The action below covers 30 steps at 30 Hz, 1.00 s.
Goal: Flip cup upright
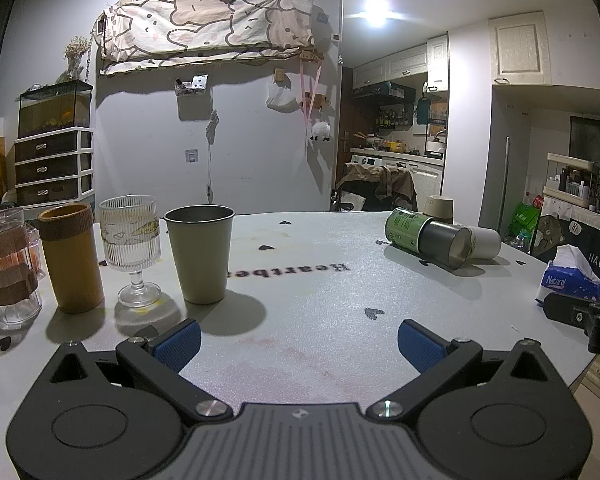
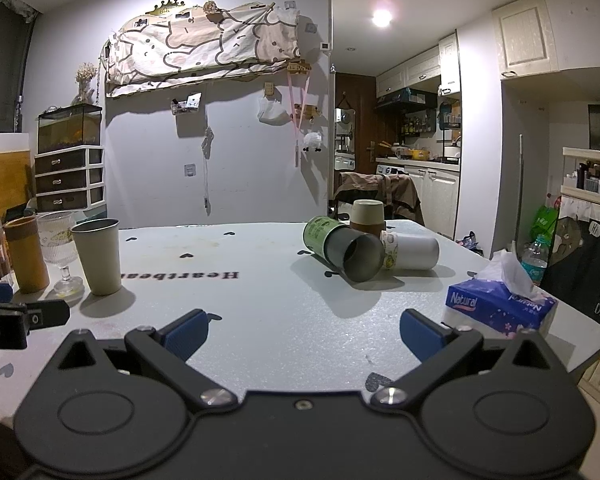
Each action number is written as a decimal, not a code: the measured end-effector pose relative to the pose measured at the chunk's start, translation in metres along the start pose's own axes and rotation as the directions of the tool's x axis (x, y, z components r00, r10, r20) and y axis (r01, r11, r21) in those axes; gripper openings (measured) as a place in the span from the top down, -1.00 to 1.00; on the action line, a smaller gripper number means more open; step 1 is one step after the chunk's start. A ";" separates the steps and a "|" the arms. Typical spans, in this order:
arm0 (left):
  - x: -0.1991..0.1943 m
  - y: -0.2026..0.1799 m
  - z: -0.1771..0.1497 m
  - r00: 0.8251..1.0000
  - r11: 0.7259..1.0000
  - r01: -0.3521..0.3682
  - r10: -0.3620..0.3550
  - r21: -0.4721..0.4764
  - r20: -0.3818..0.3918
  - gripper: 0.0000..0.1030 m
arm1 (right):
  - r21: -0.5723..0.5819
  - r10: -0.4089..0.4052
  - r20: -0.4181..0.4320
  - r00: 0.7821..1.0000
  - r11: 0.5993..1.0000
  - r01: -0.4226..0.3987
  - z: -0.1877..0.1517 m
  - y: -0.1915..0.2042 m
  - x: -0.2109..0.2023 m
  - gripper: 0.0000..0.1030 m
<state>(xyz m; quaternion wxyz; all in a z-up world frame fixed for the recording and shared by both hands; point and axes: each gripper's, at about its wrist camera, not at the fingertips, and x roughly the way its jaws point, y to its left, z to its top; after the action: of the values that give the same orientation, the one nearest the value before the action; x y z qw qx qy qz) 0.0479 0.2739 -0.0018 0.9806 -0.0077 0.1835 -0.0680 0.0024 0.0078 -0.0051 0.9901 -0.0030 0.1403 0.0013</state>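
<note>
A green-labelled metal cup [image 2: 342, 250] lies on its side on the grey table [image 2: 268, 320], its open mouth toward me; it also shows in the left wrist view [image 1: 428, 237]. A white cup [image 2: 412, 253] lies on its side right behind it, also in the left wrist view [image 1: 485, 242]. A beige and brown cup [image 2: 367, 213] stands upside down further back. My right gripper [image 2: 302, 332] is open and empty, low over the table in front of the lying cups. My left gripper [image 1: 298, 338] is open and empty, to the left of them.
Upright at the left stand a metal cup [image 1: 200, 254], a ribbed glass goblet [image 1: 132, 248], a bamboo cup [image 1: 70, 258] and a glass jar [image 1: 8, 268]. A tissue box [image 2: 500, 300] sits at the right table edge. A chair with cloth [image 2: 380, 196] stands behind the table.
</note>
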 end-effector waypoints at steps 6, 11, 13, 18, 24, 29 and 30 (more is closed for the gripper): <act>0.000 0.000 0.000 1.000 1.000 0.000 0.000 0.000 0.000 -1.00 | 0.001 0.001 0.000 1.000 1.000 -0.001 0.001 -0.001 0.000 -1.00; 0.000 0.000 0.000 1.000 1.000 0.000 0.000 0.000 0.000 -1.00 | 0.001 0.000 -0.001 1.000 1.000 0.000 0.001 -0.002 0.000 -1.00; 0.000 0.000 0.000 1.000 1.000 0.000 0.000 0.000 0.000 -1.00 | 0.001 0.001 -0.001 1.000 1.000 -0.001 0.001 -0.002 0.000 -1.00; 0.000 0.000 0.000 1.000 1.000 0.000 0.000 0.001 0.000 -1.00 | 0.002 0.001 -0.001 1.000 1.000 -0.001 0.001 -0.001 0.000 -1.00; 0.000 0.000 -0.001 1.000 1.000 0.000 0.000 0.000 0.000 -1.00 | 0.002 0.001 -0.002 1.000 1.000 -0.001 0.001 -0.002 0.000 -1.00; 0.000 0.000 0.000 1.000 1.000 -0.001 0.001 0.001 0.000 -1.00 | 0.002 0.000 -0.002 1.000 1.000 0.000 0.000 -0.001 0.000 -1.00; 0.000 0.000 0.000 1.000 1.000 -0.001 0.001 0.001 0.001 -1.00 | 0.002 0.001 -0.002 1.000 1.000 -0.001 0.001 -0.002 0.000 -1.00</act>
<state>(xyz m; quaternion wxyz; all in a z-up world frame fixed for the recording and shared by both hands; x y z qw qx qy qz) 0.0477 0.2741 -0.0018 0.9807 -0.0073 0.1831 -0.0676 0.0025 0.0060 -0.0042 0.9900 -0.0018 0.1412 0.0017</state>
